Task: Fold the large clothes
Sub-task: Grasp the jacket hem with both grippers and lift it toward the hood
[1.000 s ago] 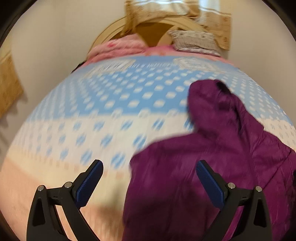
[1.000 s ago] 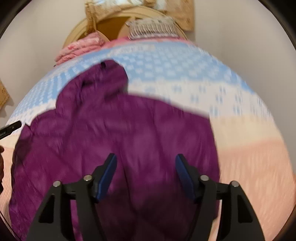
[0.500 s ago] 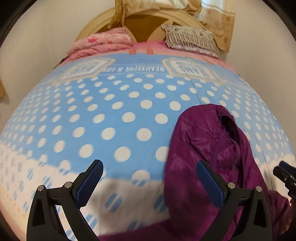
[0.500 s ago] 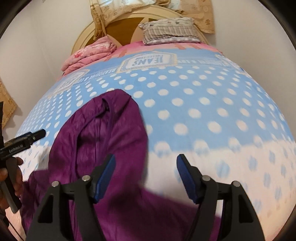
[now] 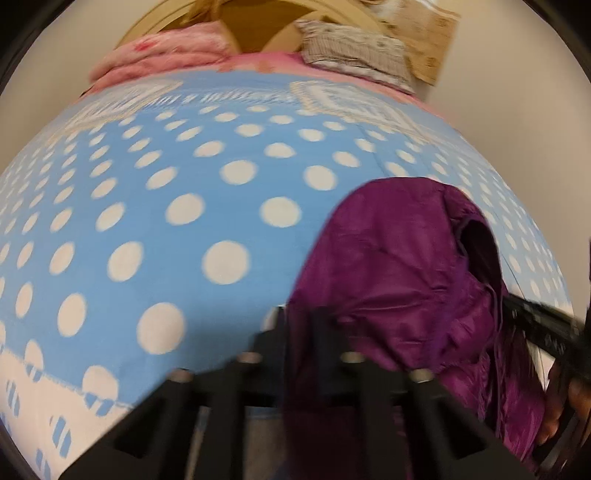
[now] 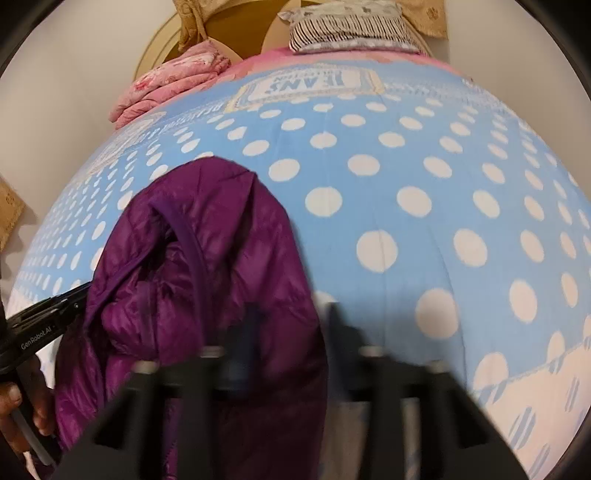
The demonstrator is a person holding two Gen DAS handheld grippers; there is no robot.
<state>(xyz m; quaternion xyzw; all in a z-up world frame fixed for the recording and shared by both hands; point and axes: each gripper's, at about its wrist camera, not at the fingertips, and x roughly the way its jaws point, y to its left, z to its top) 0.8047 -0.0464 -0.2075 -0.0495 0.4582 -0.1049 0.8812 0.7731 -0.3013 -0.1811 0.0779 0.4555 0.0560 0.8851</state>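
Both your grippers have just been closing; the left gripper [image 5: 299,332] and right gripper [image 6: 291,325] now pinch the purple jacket [image 6: 207,266] lying on the dotted bed [image 5: 166,221]; you look ready to lift and fold.

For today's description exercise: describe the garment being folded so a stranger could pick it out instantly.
Start at the wide bed under a blue bedspread with white polka dots. On its near part lies a dark purple quilted puffer jacket, bunched up. Unlike the folded pink blanket and striped pillow by the headboard, it is shiny, purple and crumpled.
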